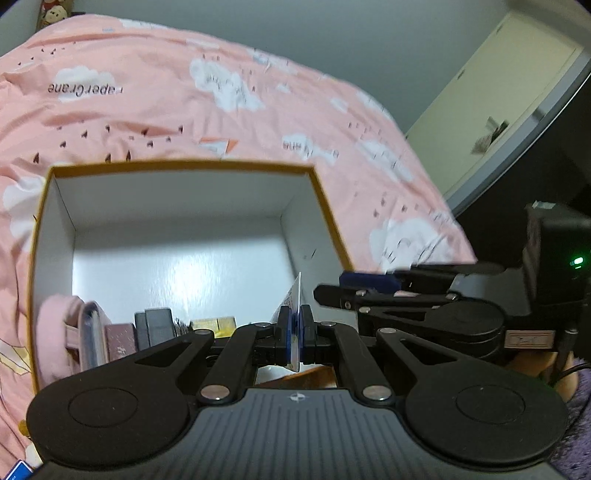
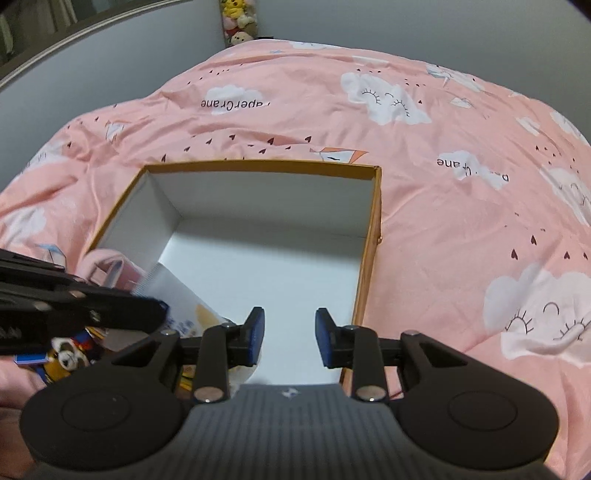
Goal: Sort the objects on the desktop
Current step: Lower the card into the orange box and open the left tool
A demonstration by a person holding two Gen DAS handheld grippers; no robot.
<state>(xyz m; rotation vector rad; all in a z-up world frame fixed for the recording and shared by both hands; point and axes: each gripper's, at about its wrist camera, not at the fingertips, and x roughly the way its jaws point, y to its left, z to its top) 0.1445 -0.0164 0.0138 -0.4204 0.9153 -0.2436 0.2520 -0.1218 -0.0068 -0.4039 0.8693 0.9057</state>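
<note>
A cardboard box [image 1: 184, 164] with an orange rim and white inside lies on a pink bedspread. My left gripper [image 1: 295, 319] is over the box's near side, shut on a thin white sachet [image 1: 291, 295] that I see edge-on. In the right wrist view the same sachet [image 2: 184, 306] shows blue print and a yellow picture, pinched by the left gripper [image 2: 162, 310] coming in from the left. My right gripper [image 2: 290, 326] hangs open above the box floor [image 2: 277, 266] with nothing between its blue pads. It also appears side-on in the left wrist view as the right gripper [image 1: 332, 288].
Along the box's near wall stand a pink pouch [image 1: 62, 332], a small pinkish box [image 1: 120, 339], grey blocks [image 1: 155, 323] and a yellow item [image 1: 218, 325]. A cartoon-printed object [image 2: 66, 358] lies lower left. The pink bedspread [image 2: 461, 221] surrounds the box; plush toys [image 2: 240, 22] sit by the wall.
</note>
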